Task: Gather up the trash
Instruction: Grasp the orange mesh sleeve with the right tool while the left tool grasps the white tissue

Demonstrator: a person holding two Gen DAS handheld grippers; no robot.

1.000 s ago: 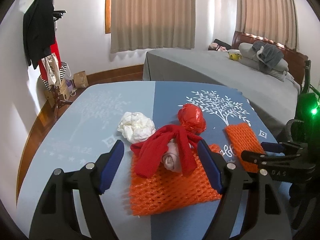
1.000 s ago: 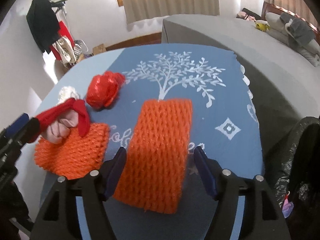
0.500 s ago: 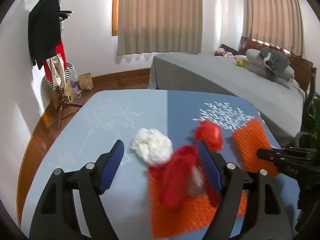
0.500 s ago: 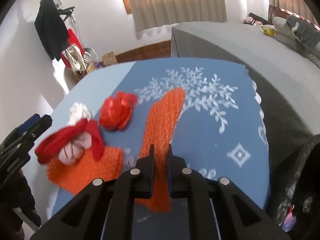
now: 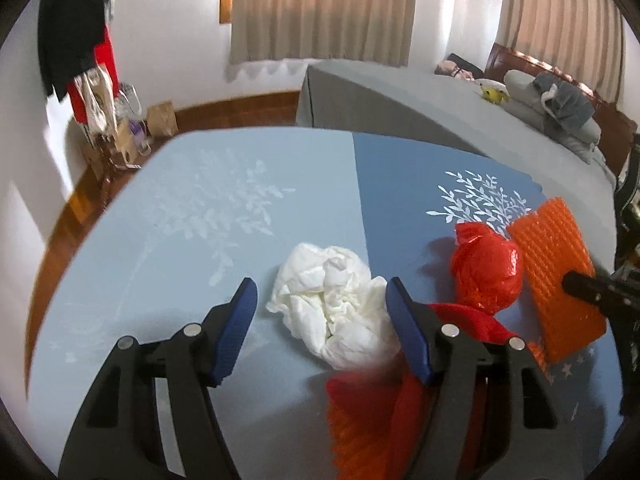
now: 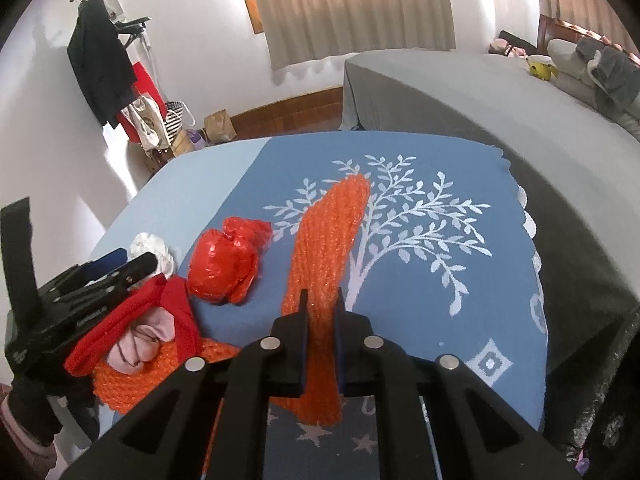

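Observation:
My right gripper [image 6: 320, 312] is shut on an orange foam net sleeve [image 6: 332, 236] and holds it lifted off the blue tablecloth [image 6: 460, 280]; the sleeve also shows in the left wrist view [image 5: 552, 264]. My left gripper [image 5: 320, 320] is open, its fingers either side of a crumpled white tissue [image 5: 332, 304]. A red plastic bag ball [image 5: 486, 268] lies right of the tissue. A red sock and pink cloth [image 6: 140, 332] rest on a second orange net [image 6: 132, 380].
The tablecloth's light blue half [image 5: 192, 208] lies to the left. A grey bed [image 6: 460, 92] stands beyond the table. A coat rack with clothes and bags [image 6: 112, 76] stands at the left wall. A black bag [image 6: 608, 392] hangs at the table's right edge.
My right gripper closed on the orange net sleeve and lifted it. My left gripper moved left and forward from the red sock pile to the white tissue.

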